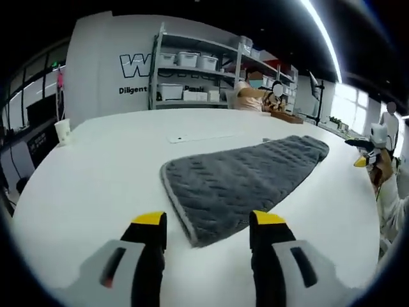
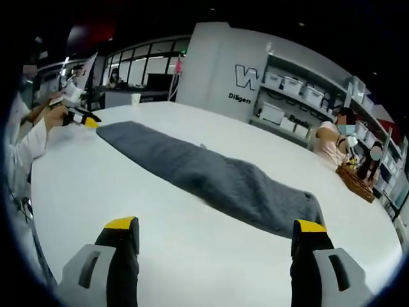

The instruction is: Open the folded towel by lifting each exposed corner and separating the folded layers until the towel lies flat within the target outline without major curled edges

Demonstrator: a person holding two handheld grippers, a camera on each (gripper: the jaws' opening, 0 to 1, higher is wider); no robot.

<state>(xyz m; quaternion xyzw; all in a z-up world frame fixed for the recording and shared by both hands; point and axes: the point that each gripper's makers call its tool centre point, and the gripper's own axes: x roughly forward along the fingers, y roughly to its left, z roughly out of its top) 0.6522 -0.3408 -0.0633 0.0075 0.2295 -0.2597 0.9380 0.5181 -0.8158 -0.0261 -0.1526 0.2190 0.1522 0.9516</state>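
Left gripper view has the grey towel (image 1: pixel 246 182) lying on the white tabletop (image 1: pixel 96 173), still folded into a long strip, its near corner between the released jaws of the left claw (image 1: pixel 208 231) at 6 o'clock. Right gripper view shows the same strip running from 10 to 4 o'clock, with the right claw (image 2: pixel 216 238) spread wide and empty. By my reading no layer is lifted yet — the whole unfolding remains. I can make out no target outline.
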